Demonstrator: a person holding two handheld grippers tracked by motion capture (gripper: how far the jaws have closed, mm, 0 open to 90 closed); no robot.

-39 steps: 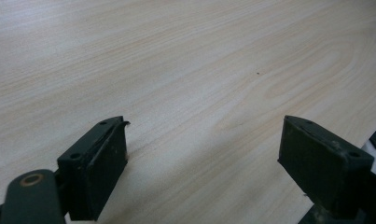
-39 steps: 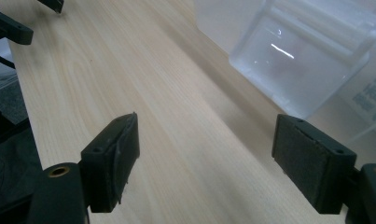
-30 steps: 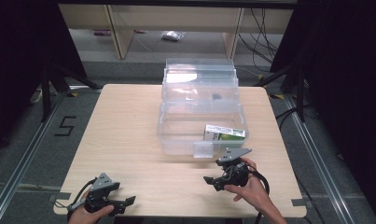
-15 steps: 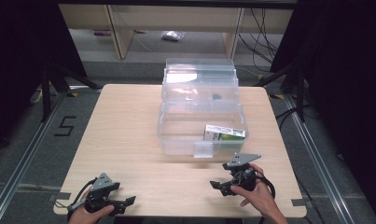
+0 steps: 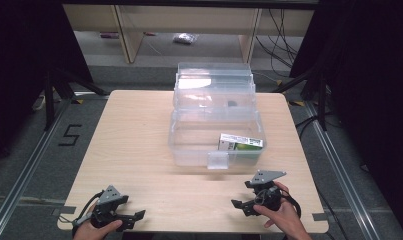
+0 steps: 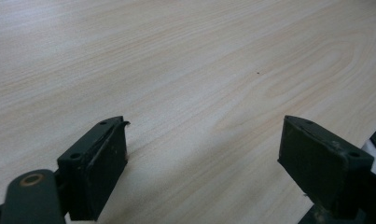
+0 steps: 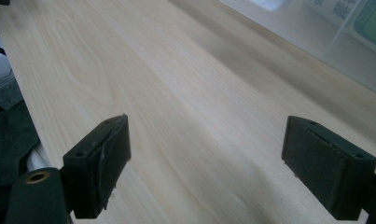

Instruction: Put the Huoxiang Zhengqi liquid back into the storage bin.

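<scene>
The left gripper (image 5: 120, 216) and right gripper (image 5: 251, 202) are held near the table's (image 5: 139, 130) front edge, jaws apart and empty; a green-and-white carton (image 5: 240, 142) is seen inside the open clear box (image 5: 189, 145); apparently only lid-closing remains.

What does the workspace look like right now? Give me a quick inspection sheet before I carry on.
Surface: light wooden table, bare around the grippers.
Job's things: clear plastic bin at the middle of the table, lid open and standing up behind it; green and white box lying inside at its right.
Clutter: nothing seen on the table.
Grippers: left gripper near the front left corner, jaws open and empty; right gripper near the front right, jaws open and empty, in front of the bin.
Cables: one trails from each gripper; more hang at the far right.
Surroundings: shelving beyond the table, a "5" marked on the floor at left.
</scene>
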